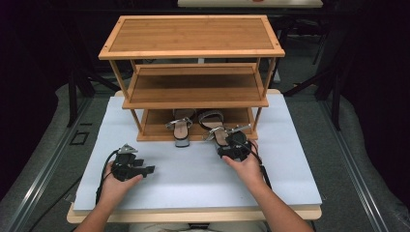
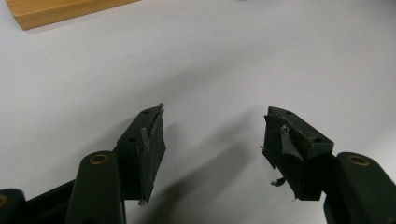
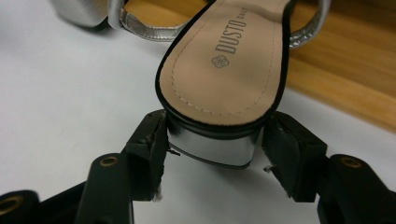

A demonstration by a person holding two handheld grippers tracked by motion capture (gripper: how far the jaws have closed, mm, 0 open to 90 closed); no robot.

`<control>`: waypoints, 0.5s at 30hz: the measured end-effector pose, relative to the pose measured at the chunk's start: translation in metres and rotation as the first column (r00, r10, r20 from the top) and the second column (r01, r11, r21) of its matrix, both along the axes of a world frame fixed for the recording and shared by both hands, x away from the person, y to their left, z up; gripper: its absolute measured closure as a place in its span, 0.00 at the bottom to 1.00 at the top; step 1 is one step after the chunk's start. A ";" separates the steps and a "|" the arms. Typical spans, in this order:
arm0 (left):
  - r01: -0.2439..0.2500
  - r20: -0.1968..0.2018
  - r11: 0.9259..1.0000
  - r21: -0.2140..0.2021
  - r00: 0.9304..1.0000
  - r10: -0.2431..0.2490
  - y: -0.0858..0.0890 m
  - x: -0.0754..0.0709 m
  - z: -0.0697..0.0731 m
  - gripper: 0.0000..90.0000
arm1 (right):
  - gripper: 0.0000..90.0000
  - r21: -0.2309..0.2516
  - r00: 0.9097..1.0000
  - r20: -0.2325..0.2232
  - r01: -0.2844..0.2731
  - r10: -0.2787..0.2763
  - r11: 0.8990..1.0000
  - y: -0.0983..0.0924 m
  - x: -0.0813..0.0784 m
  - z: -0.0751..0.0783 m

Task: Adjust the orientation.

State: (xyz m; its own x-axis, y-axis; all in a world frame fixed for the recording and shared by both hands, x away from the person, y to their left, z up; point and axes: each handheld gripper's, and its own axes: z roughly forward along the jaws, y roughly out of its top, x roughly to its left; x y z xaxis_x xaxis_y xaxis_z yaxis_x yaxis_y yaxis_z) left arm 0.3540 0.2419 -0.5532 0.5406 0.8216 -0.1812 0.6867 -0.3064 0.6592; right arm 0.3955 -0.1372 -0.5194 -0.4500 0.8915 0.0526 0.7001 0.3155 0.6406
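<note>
A silver strappy sandal [image 3: 229, 60] with a tan insole lies half on the bottom shelf of a bamboo shoe rack [image 1: 193, 58], its block heel sticking out over the white table mat [image 1: 193, 174]. My right gripper [image 3: 215, 140] has its pads against both sides of that heel; in the high view it [image 1: 232, 141] sits at the rack's front right. The matching sandal [image 1: 181, 130] lies to the left on the same shelf, heel toward me. My left gripper [image 1: 147, 169] rests on the mat at the front left, open with nothing between its jaws [image 2: 212, 140].
The rack has three tiers; its top and middle shelves hold nothing. Its bottom board [image 3: 336, 79] runs behind the held sandal, and a corner of it [image 2: 51, 11] shows in the left gripper view. Dark floor and metal stands surround the table.
</note>
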 end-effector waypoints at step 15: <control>0.001 0.001 1.000 -0.002 1.000 -0.001 0.000 0.001 0.000 0.42 | 0.48 -0.002 0.998 -0.001 0.062 -0.062 0.998 0.009 0.031 -0.002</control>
State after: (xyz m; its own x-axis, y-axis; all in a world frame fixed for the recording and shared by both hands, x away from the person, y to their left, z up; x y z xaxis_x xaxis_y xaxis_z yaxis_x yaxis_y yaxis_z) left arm 0.3546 0.2419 -0.5537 0.5412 0.8209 -0.1823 0.6861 -0.3058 0.6601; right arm 0.4265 -0.1280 -0.5215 -0.3941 0.9176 0.0514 0.7190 0.2730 0.6391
